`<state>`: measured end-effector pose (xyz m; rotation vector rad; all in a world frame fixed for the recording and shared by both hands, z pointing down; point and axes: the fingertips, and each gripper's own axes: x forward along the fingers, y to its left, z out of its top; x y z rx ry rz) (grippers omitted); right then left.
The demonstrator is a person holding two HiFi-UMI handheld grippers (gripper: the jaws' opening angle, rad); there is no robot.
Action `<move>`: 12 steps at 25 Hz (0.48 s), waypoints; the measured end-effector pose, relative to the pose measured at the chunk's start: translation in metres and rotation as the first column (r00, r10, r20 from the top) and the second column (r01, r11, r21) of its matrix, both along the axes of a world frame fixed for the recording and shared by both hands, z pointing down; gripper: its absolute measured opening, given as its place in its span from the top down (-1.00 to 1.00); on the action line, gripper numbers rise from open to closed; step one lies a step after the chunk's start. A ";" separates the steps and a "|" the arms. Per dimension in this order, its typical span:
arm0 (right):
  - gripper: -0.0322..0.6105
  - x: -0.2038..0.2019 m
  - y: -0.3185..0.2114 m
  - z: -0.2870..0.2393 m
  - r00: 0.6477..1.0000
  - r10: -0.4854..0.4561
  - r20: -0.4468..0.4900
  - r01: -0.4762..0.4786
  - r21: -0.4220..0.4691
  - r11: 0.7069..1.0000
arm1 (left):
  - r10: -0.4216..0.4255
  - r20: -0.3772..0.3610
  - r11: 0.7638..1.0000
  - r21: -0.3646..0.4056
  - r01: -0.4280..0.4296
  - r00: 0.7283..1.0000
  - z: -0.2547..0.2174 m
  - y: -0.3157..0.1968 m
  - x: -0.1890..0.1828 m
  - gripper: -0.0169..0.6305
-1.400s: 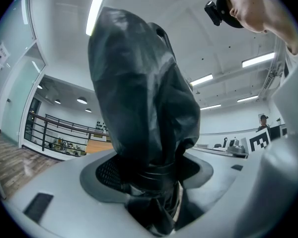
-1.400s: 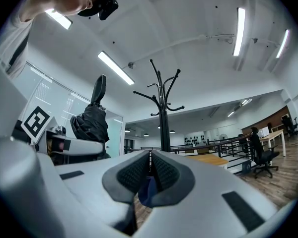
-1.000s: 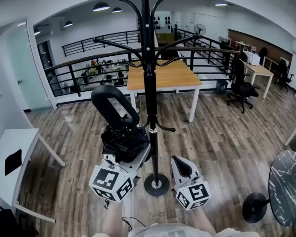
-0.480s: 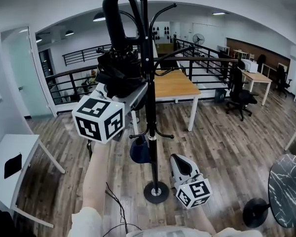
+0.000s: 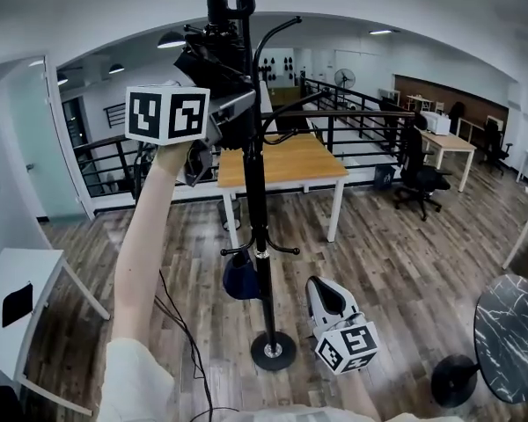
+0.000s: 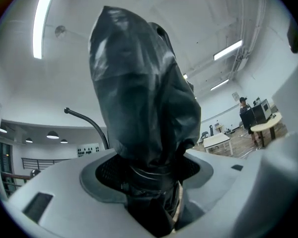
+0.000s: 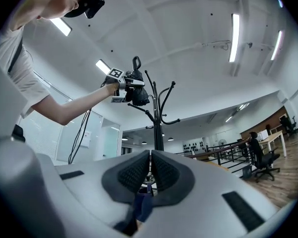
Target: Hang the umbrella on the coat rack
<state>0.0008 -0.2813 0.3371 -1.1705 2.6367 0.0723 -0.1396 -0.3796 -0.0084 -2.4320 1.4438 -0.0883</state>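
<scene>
Left gripper point(image 5: 232, 105): jaws wide apart but clamped on the folded umbrella point(image 5: 213, 60). The pads press both sides of the banded neck below the fabric bundle.
Grip quality: firm, by my reading. The bundle fills the gap and shows no slack in the left gripper view.
Umbrella, place: top centre of the head view, just left of the coat rack point(image 5: 257, 209) pole, up among its top hooks point(image 5: 277, 26).
Umbrella, axis: long axis roughly upright, across the gripper's line. The handle loop point(image 7: 136, 63) points up and the fabric bundle sits under it.
Right gripper point(image 5: 322, 288): lower centre-right of the head view, low beside the rack's foot. Its pads are together with nothing between them.
Step in hand: bringing the loop to a hook; it does not look hung yet.
Doing it well: keep the loop's opening facing a hook tip. Carry it just above the tip, move across, then lower until the hook bears the weight. Only then ease the jaws off.
Poor view: the head view crops the loop's top, so its clearance from the nearest hook is uncertain.
</scene>
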 end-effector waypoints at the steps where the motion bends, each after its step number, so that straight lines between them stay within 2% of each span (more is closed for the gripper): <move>1: 0.80 0.003 -0.001 0.000 1.000 0.008 0.005 -0.008 -0.001 1.000 | 0.010 -0.016 1.000 -0.020 -0.010 1.000 -0.004 -0.006 0.000 0.00; 3: 0.80 0.008 -0.003 -0.001 1.000 0.022 0.014 -0.022 -0.003 1.000 | 0.010 -0.034 0.999 -0.050 -0.011 0.999 -0.010 -0.020 -0.001 0.00; 8: 0.80 0.020 -0.006 0.001 0.998 0.051 0.035 -0.050 -0.009 0.999 | -0.031 -0.017 0.994 -0.103 0.029 0.999 -0.003 -0.045 -0.007 0.00; 12: 0.80 0.026 -0.009 0.003 0.997 0.060 0.040 -0.059 -0.017 0.998 | -0.033 -0.026 0.989 -0.148 0.028 0.999 0.006 -0.059 -0.007 0.00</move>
